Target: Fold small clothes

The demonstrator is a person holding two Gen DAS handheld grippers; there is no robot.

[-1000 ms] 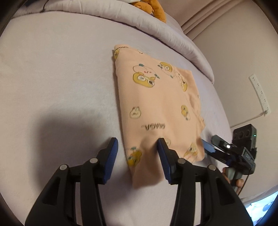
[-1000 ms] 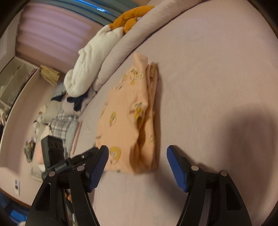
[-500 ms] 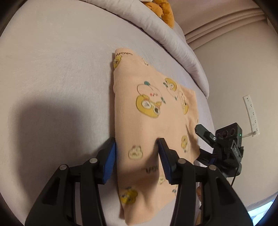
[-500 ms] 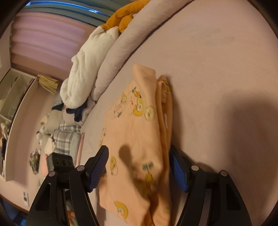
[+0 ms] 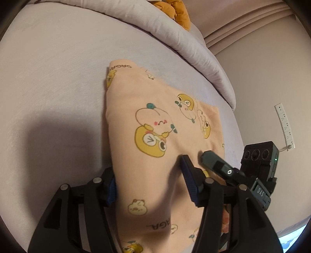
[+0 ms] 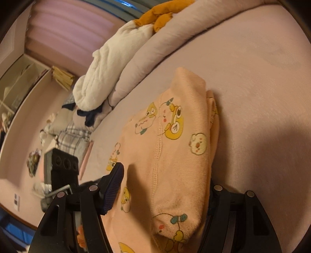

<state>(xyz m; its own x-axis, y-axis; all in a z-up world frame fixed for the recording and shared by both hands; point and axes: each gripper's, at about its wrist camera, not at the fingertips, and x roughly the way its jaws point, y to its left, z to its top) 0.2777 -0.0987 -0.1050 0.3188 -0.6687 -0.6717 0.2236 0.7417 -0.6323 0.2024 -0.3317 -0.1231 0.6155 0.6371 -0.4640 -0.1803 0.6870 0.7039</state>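
Observation:
A folded peach garment [image 5: 155, 140] with yellow cartoon prints lies on the lavender bed sheet [image 5: 50, 81]. My left gripper [image 5: 149, 179] is open and straddles the garment's near left fold; the cloth bulges up between the fingers. My right gripper [image 6: 165, 186] is open and straddles the garment [image 6: 175, 148] along its thick folded right edge, one finger on top and the other hidden under the fold. The right gripper also shows in the left wrist view [image 5: 217, 163], resting on the garment.
A rolled lavender duvet [image 5: 175, 39] and an orange plush toy [image 5: 175, 11] lie at the far edge of the bed. A white blanket [image 6: 108, 68] and a pile of clothes [image 6: 73, 132] lie off to the left. A wall with a power strip [image 5: 284, 124] is at the right.
Both grippers have moved forward over the garment, from its near edge to about its middle. The cloth now rises between the fingers of each.

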